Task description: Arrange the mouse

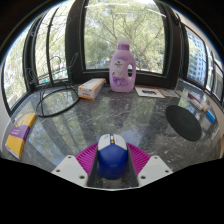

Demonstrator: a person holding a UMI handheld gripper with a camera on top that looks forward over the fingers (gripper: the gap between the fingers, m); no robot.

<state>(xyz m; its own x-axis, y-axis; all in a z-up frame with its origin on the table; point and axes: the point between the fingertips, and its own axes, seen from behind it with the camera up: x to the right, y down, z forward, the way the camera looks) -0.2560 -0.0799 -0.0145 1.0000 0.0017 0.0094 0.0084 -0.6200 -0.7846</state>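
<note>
The mouse (112, 155), blue with a white top, sits between the fingers (112, 165), its sides against the pink pads; the fingers appear clenched on it, though whether it is lifted or resting on the table (70, 125) cannot be told. To do this step well, the grip should stay firm but level, so the rounded shell does not squirt forward out of the pads. It should be carried low over the marbled table and set down flat before the fingers let go. A free patch lies just ahead of the fingers. Well beyond them to the right lies a round dark pad (184, 122), which looks like a fitting place for a mouse, though that is only a judgement.

The gripper points forward and slightly downward along the table, held low and roughly level. Far beyond the fingers stand a purple bottle (122, 68) and a small box (91, 88) near the window. A dark cable (45, 100) runs beyond them to the left.
</note>
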